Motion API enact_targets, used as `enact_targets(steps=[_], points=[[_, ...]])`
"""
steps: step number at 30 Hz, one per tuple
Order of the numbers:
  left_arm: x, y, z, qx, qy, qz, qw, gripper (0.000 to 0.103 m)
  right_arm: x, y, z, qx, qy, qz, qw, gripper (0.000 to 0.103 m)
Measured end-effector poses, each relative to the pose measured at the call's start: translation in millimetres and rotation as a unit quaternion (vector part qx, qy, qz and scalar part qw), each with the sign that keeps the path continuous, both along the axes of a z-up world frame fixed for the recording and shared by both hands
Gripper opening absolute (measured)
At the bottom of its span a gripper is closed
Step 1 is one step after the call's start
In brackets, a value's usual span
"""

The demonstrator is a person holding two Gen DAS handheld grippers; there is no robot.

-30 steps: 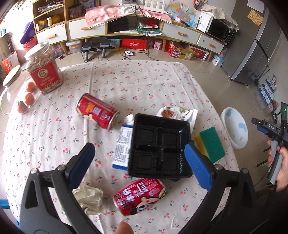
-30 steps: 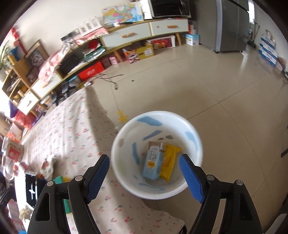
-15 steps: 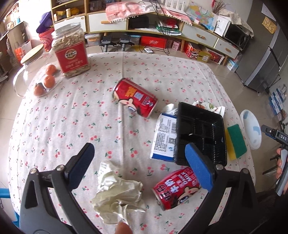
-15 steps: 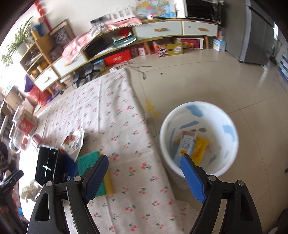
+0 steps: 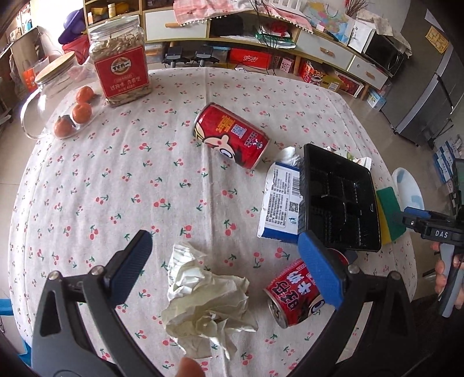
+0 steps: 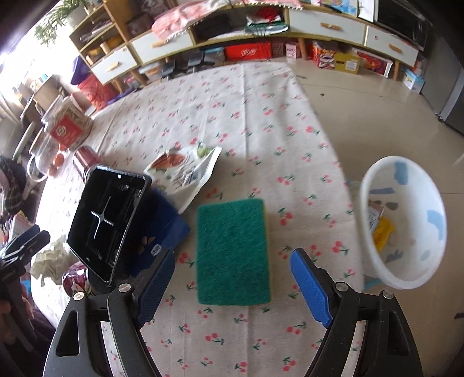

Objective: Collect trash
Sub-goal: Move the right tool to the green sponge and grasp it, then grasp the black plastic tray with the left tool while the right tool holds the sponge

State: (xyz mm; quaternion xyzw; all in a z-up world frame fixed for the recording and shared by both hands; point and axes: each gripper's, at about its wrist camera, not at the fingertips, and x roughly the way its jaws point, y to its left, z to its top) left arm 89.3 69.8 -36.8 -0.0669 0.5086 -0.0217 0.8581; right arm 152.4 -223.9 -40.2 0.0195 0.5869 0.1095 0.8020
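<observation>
My left gripper [image 5: 229,261] is open above a crumpled white paper ball [image 5: 208,301] on the cherry-print tablecloth. A red can [image 5: 293,293] lies to its right, under the right finger. Another red can [image 5: 232,136] lies farther back. A black plastic tray [image 5: 339,203] rests on a blue-white carton [image 5: 279,203]. My right gripper [image 6: 232,278] is open over a green sponge [image 6: 233,249]. A printed wrapper [image 6: 185,168] lies beyond it. The white trash bin [image 6: 406,220], holding packets, stands off the table's right edge.
A seed jar with a red label [image 5: 121,69] and a glass jar with oranges [image 5: 69,113] stand at the far left of the table. Shelves and drawers [image 5: 261,26] line the back wall. The tiled floor [image 6: 377,95] lies to the right of the table.
My left gripper has swung left from the black tray to over the paper ball. My right gripper has moved from above the bin to over the sponge on the table.
</observation>
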Motion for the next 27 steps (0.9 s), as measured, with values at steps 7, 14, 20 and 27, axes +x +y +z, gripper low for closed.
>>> enact_targets(steps=[7, 14, 20, 27], points=[[-0.5, -1.3, -4.2, -0.041, 0.029, -0.008, 0.9987, 0.1, 3.0, 9.0, -13.7, -0.018, 0.017, 0.005, 1.0, 0.069], [-0.4, -18.9, 0.1, -0.066, 0.026, -0.026, 0.9971, 0.1, -2.9, 6.3, -0.7, -0.032, -0.015, 0.009, 0.999, 0.058], [3.9, -44.4, 3.7, -0.07, 0.011, -0.064, 0.9954, 0.099, -4.7, -4.4, 10.7, -0.026, -0.036, -0.002, 0.999, 0.058], [14.5, -75.0, -2.6, -0.04, -0.006, -0.108, 0.9934, 0.094, -5.1, -17.2, 11.4, -0.021, -0.035, -0.012, 0.999, 0.058]])
